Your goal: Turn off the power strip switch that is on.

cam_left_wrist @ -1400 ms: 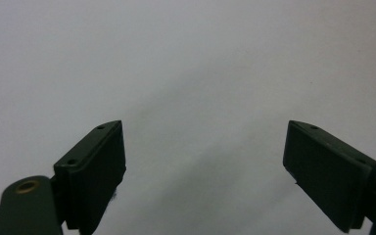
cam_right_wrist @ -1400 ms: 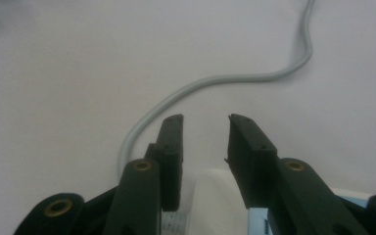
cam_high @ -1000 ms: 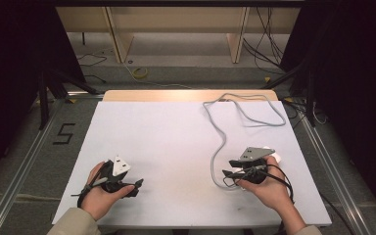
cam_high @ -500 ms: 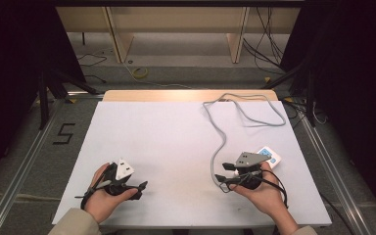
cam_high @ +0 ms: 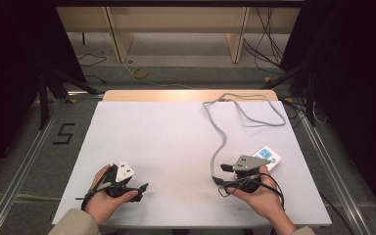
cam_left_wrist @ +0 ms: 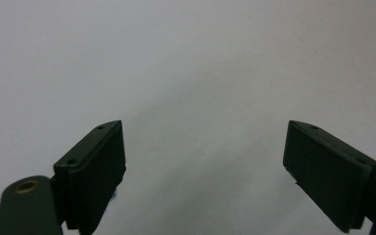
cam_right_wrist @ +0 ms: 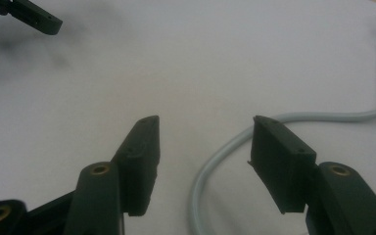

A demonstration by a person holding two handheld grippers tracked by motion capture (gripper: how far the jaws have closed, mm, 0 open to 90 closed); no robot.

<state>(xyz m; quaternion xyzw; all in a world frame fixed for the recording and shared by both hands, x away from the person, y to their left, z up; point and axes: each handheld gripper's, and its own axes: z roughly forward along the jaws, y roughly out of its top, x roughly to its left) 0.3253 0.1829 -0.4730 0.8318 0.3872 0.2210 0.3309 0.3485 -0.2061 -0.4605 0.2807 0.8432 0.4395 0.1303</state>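
Grey cable [cam_high: 223, 134] lay looped on table [cam_high: 166, 142], passing under right gripper [cam_right_wrist: 203, 142], whose jaws had just opened, empty. Probably light, limp; best pinched mid-run. Left gripper [cam_left_wrist: 205, 147] open.

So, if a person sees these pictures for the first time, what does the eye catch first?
Probably the long grey cable, which loops across the far right of the white table and runs back toward the person. Next, the small white device with a blue screen, lying just beyond the right gripper, whose jaws stand open beside the cable. The left gripper is open over bare table.
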